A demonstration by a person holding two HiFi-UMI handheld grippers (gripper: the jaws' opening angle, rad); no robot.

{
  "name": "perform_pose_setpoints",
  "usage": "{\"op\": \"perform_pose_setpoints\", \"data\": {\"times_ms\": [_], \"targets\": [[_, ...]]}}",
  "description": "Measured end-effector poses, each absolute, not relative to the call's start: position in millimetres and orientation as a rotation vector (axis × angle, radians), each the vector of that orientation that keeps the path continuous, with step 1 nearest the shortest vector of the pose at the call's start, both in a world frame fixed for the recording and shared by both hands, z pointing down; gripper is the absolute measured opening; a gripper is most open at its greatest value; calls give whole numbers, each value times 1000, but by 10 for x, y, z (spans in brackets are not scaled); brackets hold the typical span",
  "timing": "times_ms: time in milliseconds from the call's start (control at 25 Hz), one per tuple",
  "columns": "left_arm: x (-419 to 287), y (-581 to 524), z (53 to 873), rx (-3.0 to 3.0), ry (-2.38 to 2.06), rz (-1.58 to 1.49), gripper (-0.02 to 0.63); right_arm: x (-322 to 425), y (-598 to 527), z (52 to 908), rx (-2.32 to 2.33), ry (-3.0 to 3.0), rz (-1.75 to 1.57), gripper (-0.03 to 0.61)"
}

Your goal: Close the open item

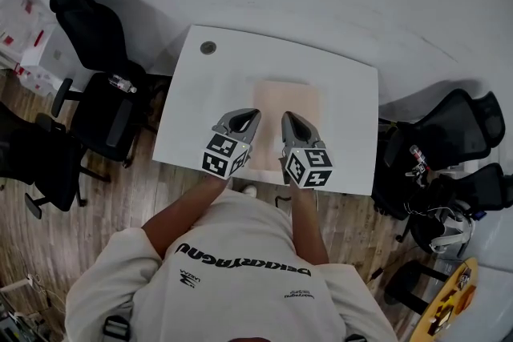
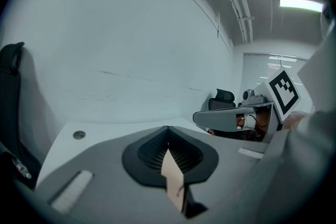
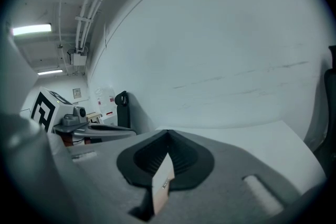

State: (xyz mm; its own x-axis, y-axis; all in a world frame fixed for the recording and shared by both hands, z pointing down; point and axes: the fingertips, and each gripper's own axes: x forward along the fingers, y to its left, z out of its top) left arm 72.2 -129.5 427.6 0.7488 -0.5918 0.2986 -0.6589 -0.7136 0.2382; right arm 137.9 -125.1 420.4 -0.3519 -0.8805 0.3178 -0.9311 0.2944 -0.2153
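Left gripper (image 2: 168, 136): jaws together, pinched on a thin tan edge that shows edge-on in the seam and runs down toward 6 o'clock in the left gripper view. Right gripper (image 3: 168, 139): same, jaws clamped on a thin tan edge, with a bit of small print on it that we can't read. We judge both edges belong to the tan cardboard item (image 1: 287, 100) lying on the white table (image 1: 200, 108). In the head view the two grippers sit side by side over its near half. The left one's tips are at about the item's left edge, the right one's near its middle, and the rest of the item runs away from them toward 12 o'clock. A strip of it also shows between the gripper bodies, toward 6 o'clock. We can't tell whether it's a folder, a box lid or a book cover, or whether the pinched part is a raised flap or the near edge of the flat sheet. Step in hand, as we read it: grip made on the loose cover, closing swing not done. The next move calls for both grippers to travel together in one arc, level with each other so the cover doesn't twist, then lay it flat before letting go. The table is otherwise bare apart from a cable grommet (image 1: 208, 47) at 11 o'clock. Office chairs (image 1: 96, 36) stand at 9 and 3 o'clock.
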Motion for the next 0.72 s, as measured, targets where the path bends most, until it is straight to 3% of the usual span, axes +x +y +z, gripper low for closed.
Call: {"op": "perform_pose_setpoints", "data": {"times_ms": [720], "targets": [[695,-1283,4161,2654,-980,258,6,1342,-1229,4090,1715,-2441,496,-3]]}}
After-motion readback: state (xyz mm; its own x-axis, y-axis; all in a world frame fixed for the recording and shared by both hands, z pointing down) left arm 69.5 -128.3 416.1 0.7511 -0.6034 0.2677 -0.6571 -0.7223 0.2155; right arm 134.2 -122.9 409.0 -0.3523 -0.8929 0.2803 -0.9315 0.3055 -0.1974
